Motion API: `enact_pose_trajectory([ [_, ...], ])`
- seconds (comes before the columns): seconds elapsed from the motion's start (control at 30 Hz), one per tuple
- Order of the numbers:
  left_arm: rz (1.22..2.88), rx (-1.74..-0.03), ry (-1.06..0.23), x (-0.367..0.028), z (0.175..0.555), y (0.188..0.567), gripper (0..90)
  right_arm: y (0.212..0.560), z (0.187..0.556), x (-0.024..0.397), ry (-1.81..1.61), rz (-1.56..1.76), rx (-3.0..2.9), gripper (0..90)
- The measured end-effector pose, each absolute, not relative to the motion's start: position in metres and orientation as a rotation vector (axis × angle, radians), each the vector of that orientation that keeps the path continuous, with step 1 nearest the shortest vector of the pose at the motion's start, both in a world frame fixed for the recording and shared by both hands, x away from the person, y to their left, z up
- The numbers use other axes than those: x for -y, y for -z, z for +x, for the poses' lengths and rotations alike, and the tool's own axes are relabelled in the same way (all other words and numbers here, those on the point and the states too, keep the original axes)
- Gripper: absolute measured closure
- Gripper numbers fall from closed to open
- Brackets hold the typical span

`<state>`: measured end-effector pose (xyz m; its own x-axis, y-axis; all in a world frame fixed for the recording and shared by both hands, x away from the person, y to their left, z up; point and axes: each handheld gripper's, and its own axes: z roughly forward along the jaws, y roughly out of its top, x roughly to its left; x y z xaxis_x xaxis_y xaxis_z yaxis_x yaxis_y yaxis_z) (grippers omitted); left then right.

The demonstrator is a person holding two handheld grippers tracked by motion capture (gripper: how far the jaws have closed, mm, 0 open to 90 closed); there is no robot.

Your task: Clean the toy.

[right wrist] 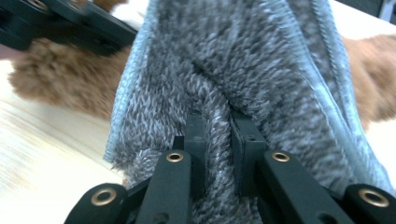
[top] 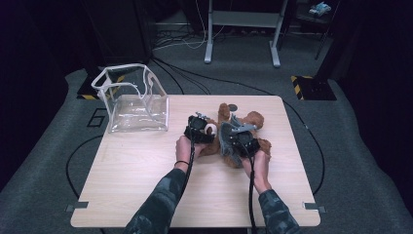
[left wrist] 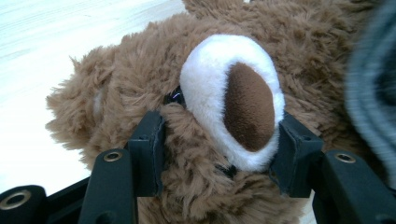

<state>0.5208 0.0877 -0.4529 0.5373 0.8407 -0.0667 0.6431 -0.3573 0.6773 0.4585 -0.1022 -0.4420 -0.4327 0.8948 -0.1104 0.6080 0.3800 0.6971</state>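
Teddy bear (left wrist: 140, 93): soft, light, squashed at the white muzzle (left wrist: 210, 88) between left gripper (left wrist: 219, 149); right gripper (right wrist: 218, 154) pinched limp grey cloth (right wrist: 243, 70).

Clear plastic bag (top: 132, 100) upright on table (top: 126, 180) far-left corner.

Shaggy plush teddy bear (left wrist: 140, 93), nubbly grey terry cloth (right wrist: 261, 70), matt pale wood table (top: 136, 170)
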Motion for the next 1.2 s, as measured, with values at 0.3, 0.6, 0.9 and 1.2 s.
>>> enact_pose_trajectory([
  [0.3,2.098,-1.181,-0.344,-0.092,0.524,0.456,44.4,0.455,0.449,0.170,-0.742,1.484,-2.040,79.0],
  [0.6,2.085,-1.186,-0.361,-0.092,0.524,0.457,44.1,0.450,0.431,0.197,-0.769,1.487,-2.000,78.3],
  [0.9,2.078,-1.176,-0.368,-0.093,0.522,0.458,44.0,0.427,0.440,0.121,-0.860,1.237,-2.146,78.3],
  [1.2,2.062,-1.168,-0.346,-0.096,0.521,0.460,43.9,0.449,0.458,0.127,-0.762,1.331,-2.153,79.0],
])
